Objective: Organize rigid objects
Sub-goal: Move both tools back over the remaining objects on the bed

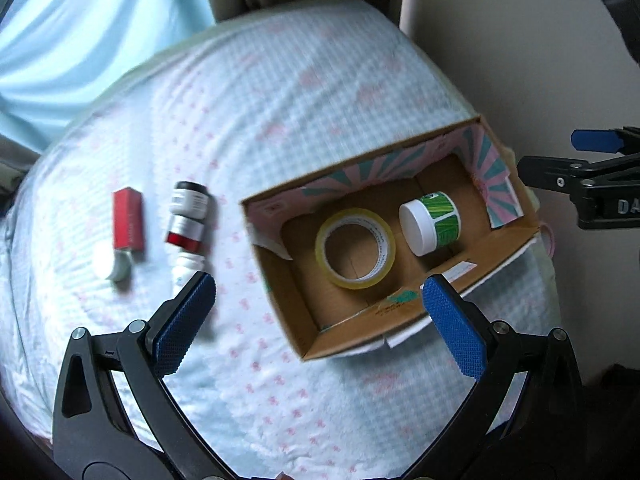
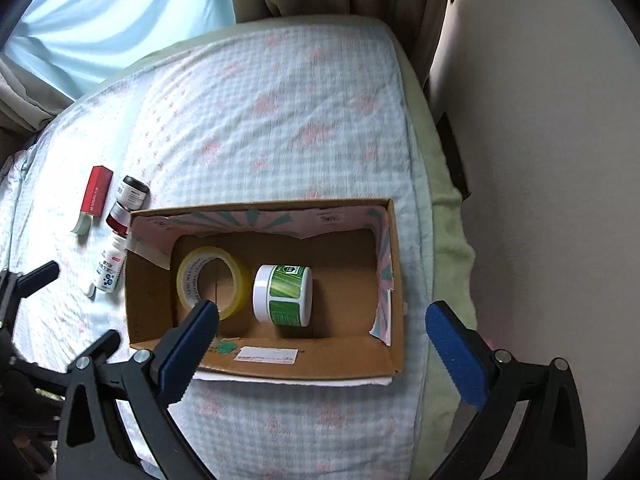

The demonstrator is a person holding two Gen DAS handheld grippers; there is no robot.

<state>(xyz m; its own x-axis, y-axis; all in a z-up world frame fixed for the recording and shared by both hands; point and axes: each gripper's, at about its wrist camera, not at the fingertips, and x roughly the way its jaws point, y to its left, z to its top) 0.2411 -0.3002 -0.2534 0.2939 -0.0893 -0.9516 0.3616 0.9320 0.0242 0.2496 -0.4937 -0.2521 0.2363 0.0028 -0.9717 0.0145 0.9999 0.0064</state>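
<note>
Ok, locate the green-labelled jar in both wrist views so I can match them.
Left wrist: green-labelled jar lies on its side right of centre, inside the cardboard box.
Right wrist: the jar sits at centre, in the box's middle.
Shared landmark: the yellow tape roll, directly left of the jar in both.

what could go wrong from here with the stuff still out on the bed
1. The bottles lie in a tight line end to end beside the red box; the open left gripper could nudge a neighbour while taking one.
2. The jar lies on its side in the cardboard box and may roll when more items drop in.
</note>
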